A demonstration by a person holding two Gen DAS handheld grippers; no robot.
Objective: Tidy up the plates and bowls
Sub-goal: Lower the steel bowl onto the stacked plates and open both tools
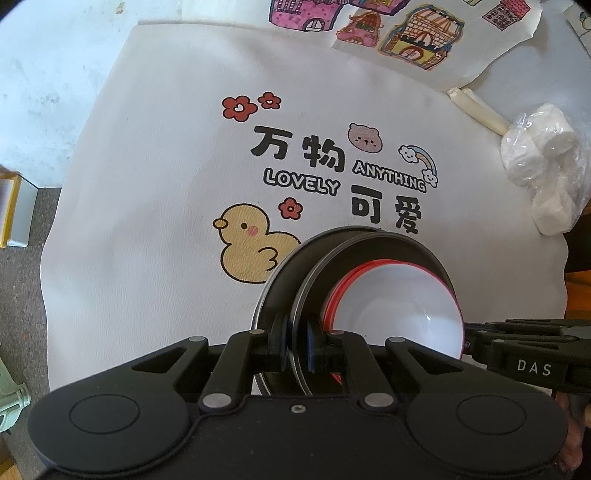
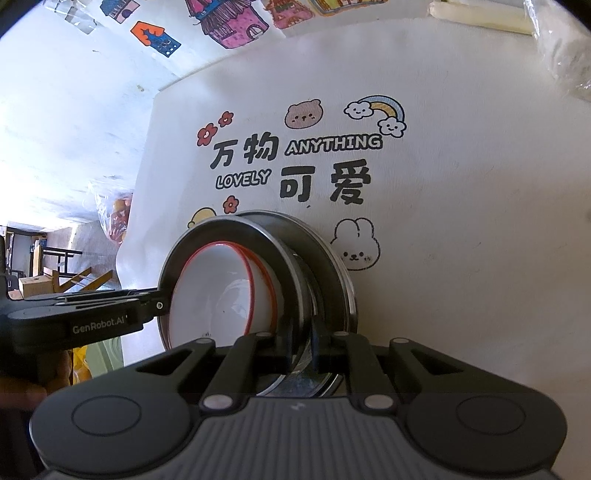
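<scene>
White vinyl, printed with a duck, a bear and a rainbow, is the mat [image 1: 155, 155] under your stack. At its far edge lie coloured house drawings [image 1: 406, 33]; to the far right, a clear bag of white rolls [image 1: 539, 162] and a pale stick [image 1: 476, 107]. The dark metal plates [image 1: 291, 273] sit at the near middle, cradling red-rimmed white bowls [image 1: 399, 306]. Your left gripper [image 1: 296, 347] pinches one plate rim, your right gripper [image 2: 301, 347] the opposite rim, jaws narrow.
</scene>
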